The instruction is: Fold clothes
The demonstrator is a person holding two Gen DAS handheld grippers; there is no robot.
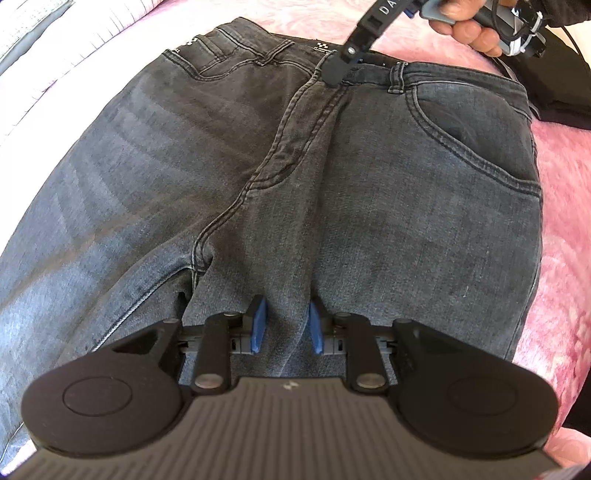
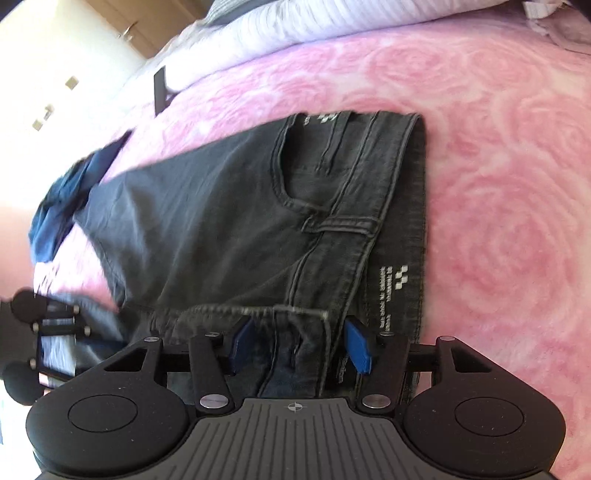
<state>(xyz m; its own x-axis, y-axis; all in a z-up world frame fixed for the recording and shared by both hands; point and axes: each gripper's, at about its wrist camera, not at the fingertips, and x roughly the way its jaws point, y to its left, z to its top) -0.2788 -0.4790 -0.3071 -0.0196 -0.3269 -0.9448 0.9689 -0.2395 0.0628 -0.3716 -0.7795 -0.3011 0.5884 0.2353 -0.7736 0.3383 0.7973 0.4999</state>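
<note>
Grey jeans [image 1: 332, 166] lie flat on pink rose-patterned blanket [image 2: 498, 184], waistband away from left gripper [image 1: 285, 325].
Left gripper: jaws narrow, blue pads pinching raised fold of denim near crotch seam.
Right gripper [image 2: 299, 343]: over waistband, jaws wide, pads clear of cloth, fly and belt loop between them.
Blue garment [image 2: 62, 203] beyond jeans' far end.
Pale striped bedding [image 2: 332, 22] at blanket's far edge; cream wall behind.
</note>
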